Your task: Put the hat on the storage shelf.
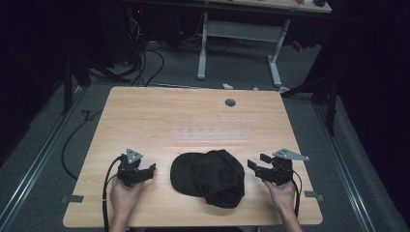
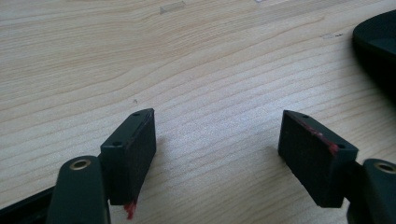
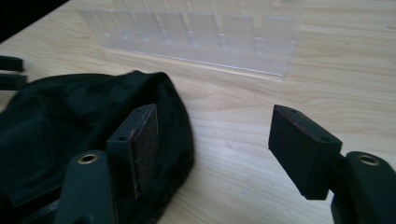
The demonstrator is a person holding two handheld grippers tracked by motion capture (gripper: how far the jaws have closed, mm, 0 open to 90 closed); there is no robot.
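A black cap (image 1: 208, 178) lies on the wooden table (image 1: 145, 116) near its front edge, between my two grippers. My left gripper (image 1: 148, 171) rests on the table to the cap's left, open and pointing toward it. In the left gripper view its jaws (image 2: 217, 140) stand wide over bare wood, with the cap's brim (image 2: 378, 42) at the right edge. My right gripper (image 1: 257, 162) is held just right of the cap, open. In the right gripper view (image 3: 215, 135) one jaw stands in front of the cap's cloth (image 3: 70, 121) and the other over bare wood, with nothing gripped.
A clear plastic rack (image 1: 212, 133) (image 3: 191, 39) lies flat on the table behind the cap. A grey cable hole (image 1: 230, 102) sits near the far edge. Beyond the table are cables on the floor and a white desk frame (image 1: 239, 31).
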